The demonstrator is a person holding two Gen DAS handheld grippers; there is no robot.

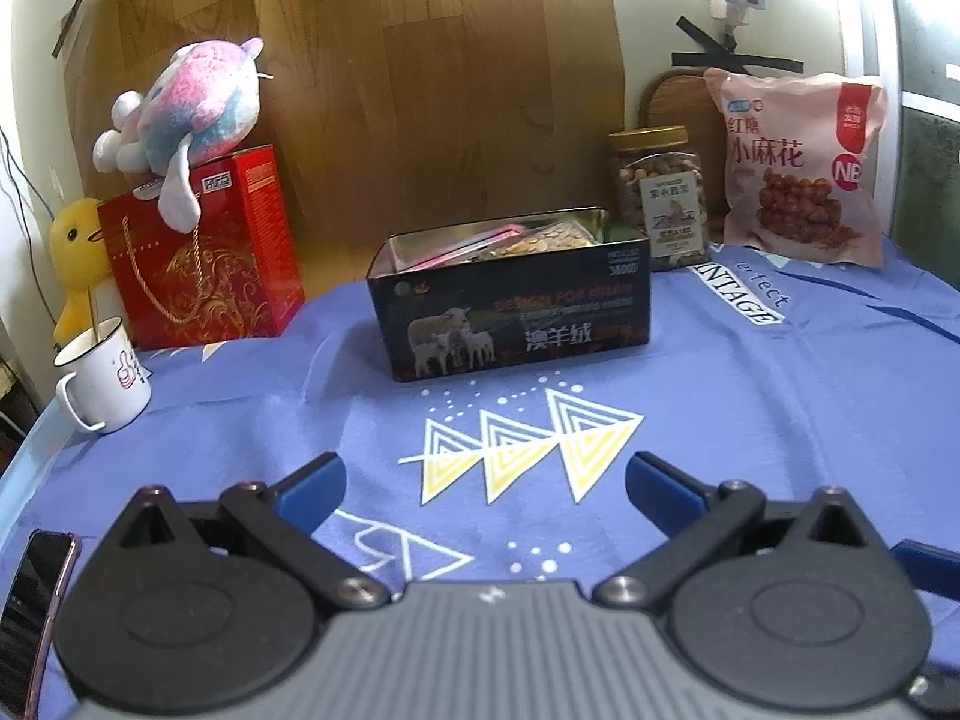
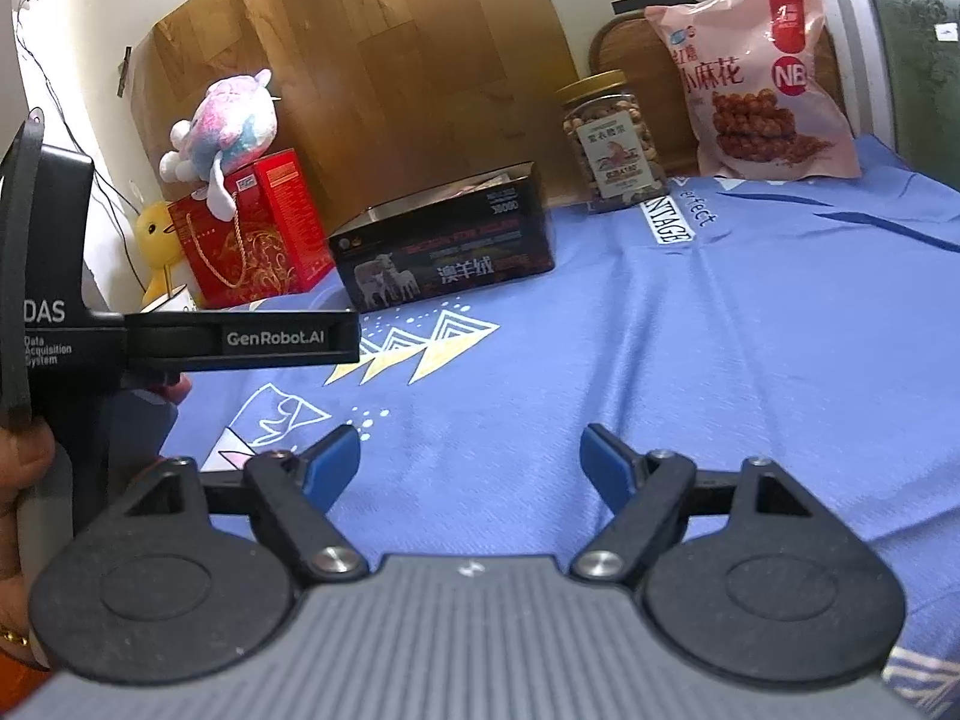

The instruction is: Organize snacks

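Blue pads on your left gripper (image 1: 485, 489) stood spread wide at the bottom of the left wrist view, with nothing between them but the printed blue tablecloth (image 1: 750, 420). Straight ahead, at frame centre, sat the open black tin (image 1: 516, 312), already holding some packets, its long side set across your line of sight. To the upper right of it stood the jar of nuts (image 1: 657, 198), just behind the tin's right corner, and further right the pink bag of fried dough twists (image 1: 798, 168) leaned upright against the wall. Both lay well beyond the fingers.

In the right wrist view, your right gripper (image 2: 471, 468) was likewise spread and empty over the cloth. Here the tin (image 2: 447, 252) lay at upper left of centre, the jar (image 2: 612, 138) above centre, and the pink bag (image 2: 762, 72) at upper right. Your other tool filled the left edge.

Judging by these bearings, the jar and bag sat on the right-hand side, so your right hand looked the nearer one for them, carrying leftward to the tin.
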